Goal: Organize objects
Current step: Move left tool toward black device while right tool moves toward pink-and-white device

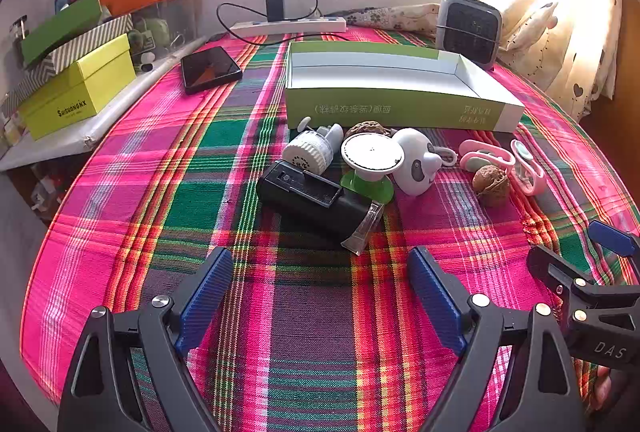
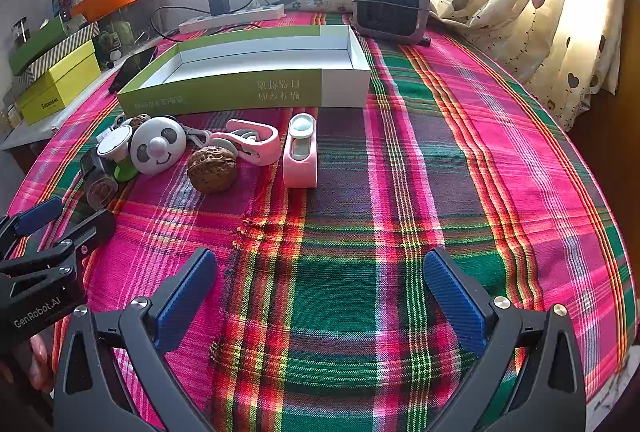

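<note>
Bright plaid cloth (image 1: 168,160) covers the counter. Both the left gripper (image 1: 320,272) and right gripper (image 2: 320,272) tilt down, wide open, holding nothing. Only the left view shows the black phone (image 1: 210,68).

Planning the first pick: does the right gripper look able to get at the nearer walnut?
Probably yes: the right gripper is open, and only bare cloth lies between it and the walnut, though a pink clip crowds its far side.

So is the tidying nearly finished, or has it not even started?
Not started, it seems. Done: nothing, the green box looks empty. In hand: nothing, the left gripper and right gripper both hang open over the cloth. Left: everything in front of the box, such as the panda, a walnut, the pink clips and the black case.
</note>
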Available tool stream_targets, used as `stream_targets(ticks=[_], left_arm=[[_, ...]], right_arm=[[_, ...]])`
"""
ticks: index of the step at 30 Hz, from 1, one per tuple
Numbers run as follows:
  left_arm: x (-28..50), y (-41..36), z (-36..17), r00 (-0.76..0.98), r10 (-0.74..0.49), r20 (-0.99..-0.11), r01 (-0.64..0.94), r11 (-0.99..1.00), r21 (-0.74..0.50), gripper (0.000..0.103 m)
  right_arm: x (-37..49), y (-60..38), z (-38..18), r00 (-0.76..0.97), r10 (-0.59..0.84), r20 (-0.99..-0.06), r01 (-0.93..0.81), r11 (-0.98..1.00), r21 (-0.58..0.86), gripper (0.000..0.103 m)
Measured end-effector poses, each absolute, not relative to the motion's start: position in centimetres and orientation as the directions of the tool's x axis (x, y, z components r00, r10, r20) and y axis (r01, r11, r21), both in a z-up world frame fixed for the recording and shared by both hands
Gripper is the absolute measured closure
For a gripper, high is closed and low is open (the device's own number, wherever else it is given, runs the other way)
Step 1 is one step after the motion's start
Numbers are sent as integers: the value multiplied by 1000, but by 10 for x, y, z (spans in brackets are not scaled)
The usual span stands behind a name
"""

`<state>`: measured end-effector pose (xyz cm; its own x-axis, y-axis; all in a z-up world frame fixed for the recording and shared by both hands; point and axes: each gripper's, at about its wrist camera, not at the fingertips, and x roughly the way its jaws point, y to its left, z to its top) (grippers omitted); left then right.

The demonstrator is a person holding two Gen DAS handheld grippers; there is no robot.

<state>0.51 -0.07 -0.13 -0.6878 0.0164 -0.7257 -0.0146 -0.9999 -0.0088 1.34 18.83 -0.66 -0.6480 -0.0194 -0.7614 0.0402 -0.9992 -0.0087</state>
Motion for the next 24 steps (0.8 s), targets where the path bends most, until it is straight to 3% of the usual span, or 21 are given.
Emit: stream_targets(ticks=[19, 24], left_arm=[[4, -3, 1, -677, 41, -735, -44, -999, -15, 15], [6, -17, 6, -672, 91, -735, -67, -996, -61, 30]], right_arm=[[14, 189, -6, -643, -33, -765, 56, -998, -4, 0], [14, 195, -2, -650, -93, -754, 73, -996, 60, 1]])
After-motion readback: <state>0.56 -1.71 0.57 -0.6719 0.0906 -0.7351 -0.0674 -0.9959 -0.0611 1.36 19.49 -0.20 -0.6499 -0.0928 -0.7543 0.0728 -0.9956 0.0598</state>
